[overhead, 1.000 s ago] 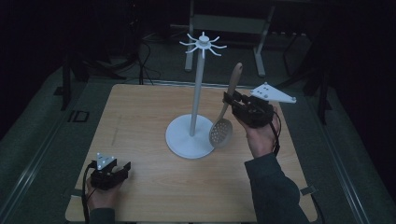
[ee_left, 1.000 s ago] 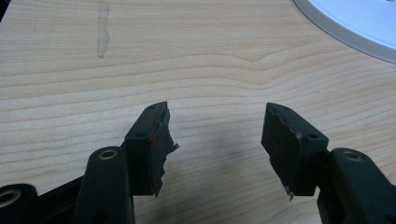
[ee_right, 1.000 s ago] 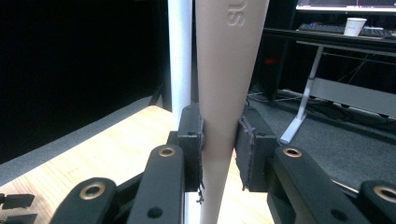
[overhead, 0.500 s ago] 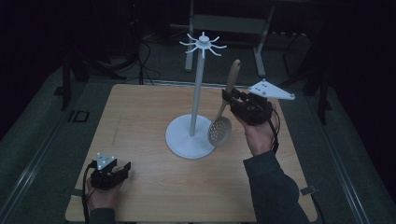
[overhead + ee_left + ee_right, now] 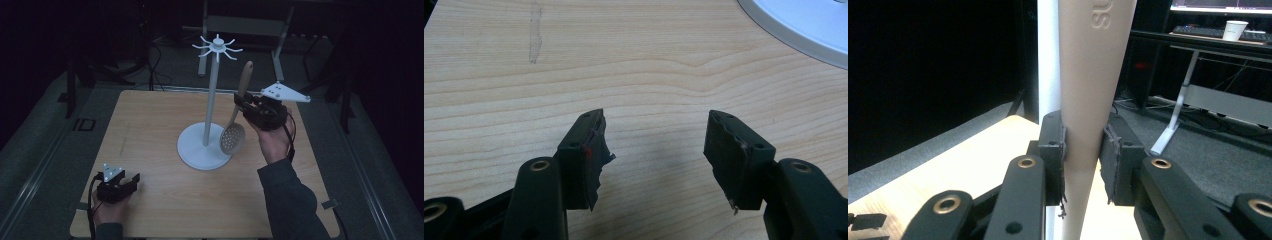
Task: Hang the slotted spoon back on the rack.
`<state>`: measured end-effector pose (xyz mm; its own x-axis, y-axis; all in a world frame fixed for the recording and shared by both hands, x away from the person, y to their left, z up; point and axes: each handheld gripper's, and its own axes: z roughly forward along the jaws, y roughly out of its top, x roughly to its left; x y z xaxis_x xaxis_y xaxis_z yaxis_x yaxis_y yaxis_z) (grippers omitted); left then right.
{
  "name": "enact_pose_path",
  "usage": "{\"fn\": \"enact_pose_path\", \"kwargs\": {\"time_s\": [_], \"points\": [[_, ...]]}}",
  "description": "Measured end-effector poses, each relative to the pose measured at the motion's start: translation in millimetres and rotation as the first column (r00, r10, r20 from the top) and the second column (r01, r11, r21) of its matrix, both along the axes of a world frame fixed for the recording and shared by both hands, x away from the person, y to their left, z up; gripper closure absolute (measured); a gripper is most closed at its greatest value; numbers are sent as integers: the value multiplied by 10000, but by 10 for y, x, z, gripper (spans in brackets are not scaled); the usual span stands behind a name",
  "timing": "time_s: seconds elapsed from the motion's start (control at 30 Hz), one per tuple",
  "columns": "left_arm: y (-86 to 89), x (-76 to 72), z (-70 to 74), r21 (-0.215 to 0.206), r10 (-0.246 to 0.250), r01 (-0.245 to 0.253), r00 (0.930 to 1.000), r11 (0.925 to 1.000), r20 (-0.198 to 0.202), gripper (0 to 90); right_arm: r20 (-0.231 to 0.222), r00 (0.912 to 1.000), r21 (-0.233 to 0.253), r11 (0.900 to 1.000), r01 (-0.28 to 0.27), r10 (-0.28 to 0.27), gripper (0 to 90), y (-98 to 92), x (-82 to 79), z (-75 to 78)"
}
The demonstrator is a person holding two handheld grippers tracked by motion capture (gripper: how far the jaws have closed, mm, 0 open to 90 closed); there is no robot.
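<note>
I see a pale wood surface (image 5: 150, 125) with a faint grey streak (image 5: 535, 30) near its left side. Beyond the surface's far edge are a white desk frame (image 5: 245, 25) and dark cables (image 5: 155, 60) on the floor. Farther behind the surface, a desk carries a paper cup (image 5: 1234, 30) and a keyboard (image 5: 1198, 30), with a monitor's lower edge (image 5: 1220, 5) above them.

We see a table (image 5: 150, 150) of pale wood, its grain matt and faintly streaked. The white stand (image 5: 204, 145) looks smooth, its round base slightly glossy. The slotted spoon (image 5: 233, 136) has a matt beige, plastic-looking handle with raised lettering. Both the left gripper (image 5: 656, 142) and the right gripper (image 5: 1083, 160) are matt black plastic with brass-coloured rivets and worn, frayed pads (image 5: 596, 160).
</note>
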<state>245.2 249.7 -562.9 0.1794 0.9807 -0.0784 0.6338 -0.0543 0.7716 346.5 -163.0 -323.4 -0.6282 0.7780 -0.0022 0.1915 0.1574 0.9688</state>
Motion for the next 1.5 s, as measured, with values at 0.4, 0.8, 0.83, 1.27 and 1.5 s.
{"fn": "enact_pose_path", "kwargs": {"time_s": [0.4, 0.8, 0.83, 1.27, 1.5], "points": [[6, 1, -3, -10, 27, -27, 10000, 10000, -27, 421, -129, 9998, -183, 9997, -151, 149, 733, 143, 91, 38], [9, -1, 0, -26, 26, -26, 10000, 10000, -5, 421, -301, 9995, -305, 9994, -144, 135, 732, 209, 176, 61], [9, -1, 0, -26, 28, -28, 10000, 10000, -14, 421, -305, 9994, -322, 9994, -148, 138, 733, 216, 182, 67], [10, -1, 0, -23, 28, -28, 10000, 10000, -12, 421, -409, 9991, -352, 9993, -143, 129, 732, 288, 239, 89], [8, 0, 0, -17, 13, -13, 10000, 10000, -14, 421, -467, 9989, -396, 9991, -114, 95, 732, 308, 260, 98]]}}
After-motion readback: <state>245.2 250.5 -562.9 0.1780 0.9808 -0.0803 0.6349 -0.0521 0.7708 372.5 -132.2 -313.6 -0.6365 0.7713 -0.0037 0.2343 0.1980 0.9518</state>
